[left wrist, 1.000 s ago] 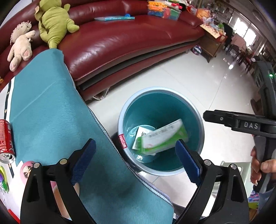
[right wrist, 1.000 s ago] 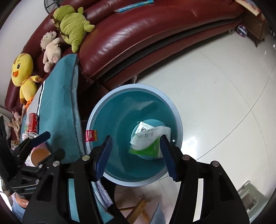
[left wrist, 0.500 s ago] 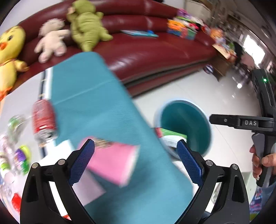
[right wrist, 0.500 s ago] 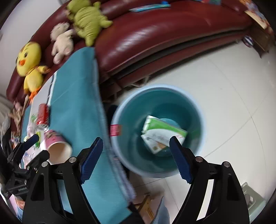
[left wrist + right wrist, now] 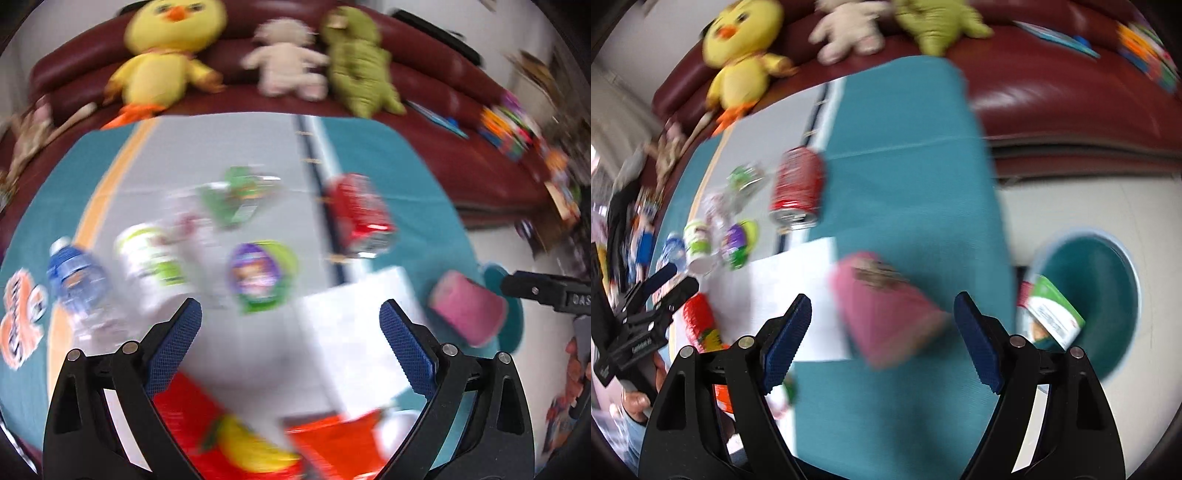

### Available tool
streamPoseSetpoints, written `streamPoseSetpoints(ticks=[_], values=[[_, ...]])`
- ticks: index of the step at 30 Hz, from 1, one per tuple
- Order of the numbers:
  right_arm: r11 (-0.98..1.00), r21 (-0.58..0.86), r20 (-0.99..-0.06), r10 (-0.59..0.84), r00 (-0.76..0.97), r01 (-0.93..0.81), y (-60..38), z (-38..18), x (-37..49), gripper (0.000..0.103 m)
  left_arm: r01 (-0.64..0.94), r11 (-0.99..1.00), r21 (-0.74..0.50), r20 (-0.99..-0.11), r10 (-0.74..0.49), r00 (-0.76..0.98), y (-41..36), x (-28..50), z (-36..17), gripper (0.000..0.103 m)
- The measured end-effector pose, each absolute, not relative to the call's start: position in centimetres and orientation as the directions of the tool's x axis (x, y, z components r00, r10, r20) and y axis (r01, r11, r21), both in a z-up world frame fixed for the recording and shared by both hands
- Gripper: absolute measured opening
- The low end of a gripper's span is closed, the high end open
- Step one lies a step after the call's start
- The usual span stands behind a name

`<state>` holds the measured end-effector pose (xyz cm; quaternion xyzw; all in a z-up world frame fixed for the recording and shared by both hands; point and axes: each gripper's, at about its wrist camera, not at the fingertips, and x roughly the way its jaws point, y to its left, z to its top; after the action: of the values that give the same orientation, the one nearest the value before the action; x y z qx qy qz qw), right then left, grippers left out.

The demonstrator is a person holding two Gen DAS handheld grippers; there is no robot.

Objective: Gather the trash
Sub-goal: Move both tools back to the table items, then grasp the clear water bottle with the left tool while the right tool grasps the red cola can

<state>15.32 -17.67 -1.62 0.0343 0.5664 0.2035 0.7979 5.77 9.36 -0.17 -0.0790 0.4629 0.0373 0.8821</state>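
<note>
Teal cloth [image 5: 908, 177] is being shown covering the table, with one red can [image 5: 798, 184], one pink cup [image 5: 886, 310] lying on its side and one white sheet [image 5: 783, 295] on it. Both grippers, left [image 5: 290, 345] and right [image 5: 882, 338], are being held released and empty. One teal bin [image 5: 1108, 295] is standing at the right, with one green-and-white carton [image 5: 1052, 314] inside.

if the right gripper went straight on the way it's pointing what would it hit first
Most likely the pink paper cup lying on its side on the teal tablecloth. It sits between and just beyond the open jaws of the right gripper. The frame is blurred, so depth is uncertain.
</note>
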Motion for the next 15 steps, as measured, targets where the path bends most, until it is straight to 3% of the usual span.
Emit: streamPoseSetpoints(ticks=[10,15], values=[[0.901,0.26,-0.911,0.348,0.221,-0.347,-9.0,-1.9,17.2,0.076,-0.42,0.904,-0.076,-0.831,0.176,0.528,22.6,3.8,-0.4,0.097],[0.906,0.241,-0.923,0.324,0.205,-0.348,-7.3,-2.8,18.1,0.076,-0.536,0.836,-0.112,-0.854,0.195,0.483,27.8,3.8,-2.4,0.097]])
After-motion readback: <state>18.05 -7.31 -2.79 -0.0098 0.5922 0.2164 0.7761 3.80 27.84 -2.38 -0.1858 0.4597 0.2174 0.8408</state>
